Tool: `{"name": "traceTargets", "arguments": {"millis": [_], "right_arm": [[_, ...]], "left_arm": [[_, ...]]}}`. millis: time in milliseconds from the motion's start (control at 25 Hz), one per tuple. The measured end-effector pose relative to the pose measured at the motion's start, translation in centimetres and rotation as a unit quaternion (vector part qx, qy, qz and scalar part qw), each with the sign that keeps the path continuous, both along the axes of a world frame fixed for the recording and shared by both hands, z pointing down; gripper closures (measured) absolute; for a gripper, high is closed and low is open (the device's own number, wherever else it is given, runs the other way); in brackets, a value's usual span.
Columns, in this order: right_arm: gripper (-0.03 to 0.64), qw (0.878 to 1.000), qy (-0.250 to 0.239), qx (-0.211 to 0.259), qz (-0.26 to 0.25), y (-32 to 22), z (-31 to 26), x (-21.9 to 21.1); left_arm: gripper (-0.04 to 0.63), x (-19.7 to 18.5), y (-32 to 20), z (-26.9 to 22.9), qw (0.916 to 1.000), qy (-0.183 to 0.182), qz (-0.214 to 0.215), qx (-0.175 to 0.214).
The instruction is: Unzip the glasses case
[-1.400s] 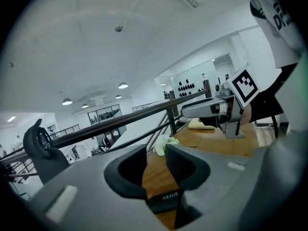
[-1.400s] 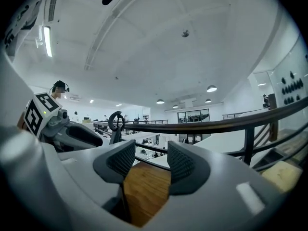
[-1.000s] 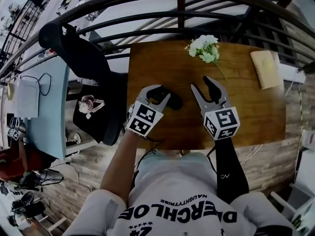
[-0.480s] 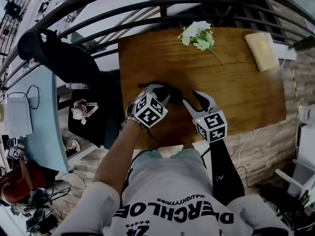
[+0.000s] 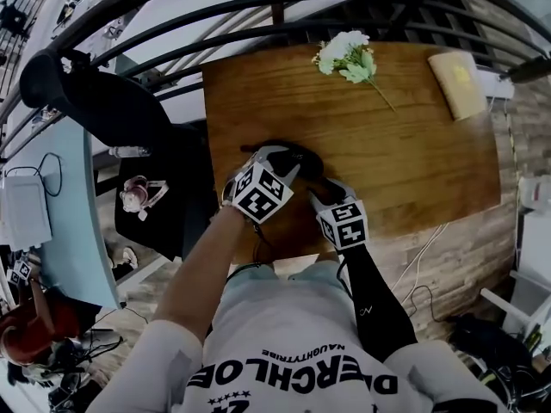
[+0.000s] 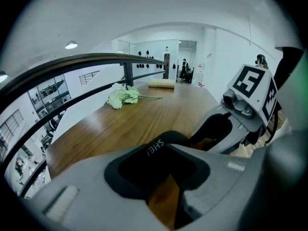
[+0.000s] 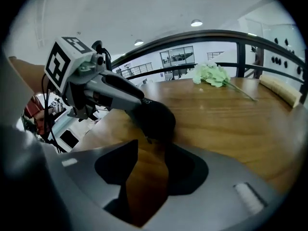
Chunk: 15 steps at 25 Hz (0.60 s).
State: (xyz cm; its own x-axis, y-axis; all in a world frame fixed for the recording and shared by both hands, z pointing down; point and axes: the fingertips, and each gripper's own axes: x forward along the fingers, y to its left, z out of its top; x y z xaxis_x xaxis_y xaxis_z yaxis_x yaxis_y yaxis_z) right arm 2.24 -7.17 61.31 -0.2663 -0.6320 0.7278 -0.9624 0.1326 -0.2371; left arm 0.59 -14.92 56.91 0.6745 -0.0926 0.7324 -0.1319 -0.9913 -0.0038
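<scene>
Glasses case lay near the front edge of the counter, one end pinched in our left gripper. We held the right gripper just beside it, its jaws spread though just closing, with only wood between them.

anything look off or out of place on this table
Nothing stands out: the glasses case lies flat on the wooden table, the flower sprig lies loose near the far edge, nothing spilled or damaged.

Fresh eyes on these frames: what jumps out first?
Both grippers meet at the near edge of the table. The left gripper is closed on the black glasses case. The right gripper points at it, its jaws open over bare wood and just now closing. White flowers lie at the far edge.
</scene>
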Motion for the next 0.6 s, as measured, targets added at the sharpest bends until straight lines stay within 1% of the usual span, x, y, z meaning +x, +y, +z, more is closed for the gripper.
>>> {"name": "traceTargets", "arguments": {"millis": [80,240,320,400,440,520,600], "right_arm": [[0.419,1.0,0.002,-0.009,0.009,-0.1,0.7,-0.3],[0.442,0.999,0.01,-0.024,0.043,-0.6,1.2,-0.3],[0.479,0.997,0.02,-0.027,0.063,-0.8,1.2,-0.2],[0.486,0.996,0.023,-0.03,0.076,-0.9,1.1,-0.6],[0.502,0.996,0.022,-0.031,0.083,-1.0,1.1,-0.8],[0.509,0.994,0.02,-0.03,0.101,-1.1,1.2,-0.9],[0.502,0.992,0.017,-0.03,0.125,-1.1,1.2,-1.0]], "left_arm": [[0.468,0.0,0.1,0.0,1.0,0.006,0.0,-0.003],[0.469,0.1,0.3,-0.2,0.9999,0.014,-0.005,-0.005],[0.469,0.0,0.3,-0.3,0.9999,0.015,-0.007,-0.004],[0.469,-0.2,0.3,-0.3,0.9998,0.017,-0.009,-0.003],[0.469,-0.2,0.2,-0.3,0.9998,0.018,-0.01,-0.003],[0.469,-0.3,0.2,-0.3,0.9997,0.021,-0.013,-0.004],[0.469,-0.3,0.3,-0.2,0.9996,0.022,-0.017,-0.005]]}}
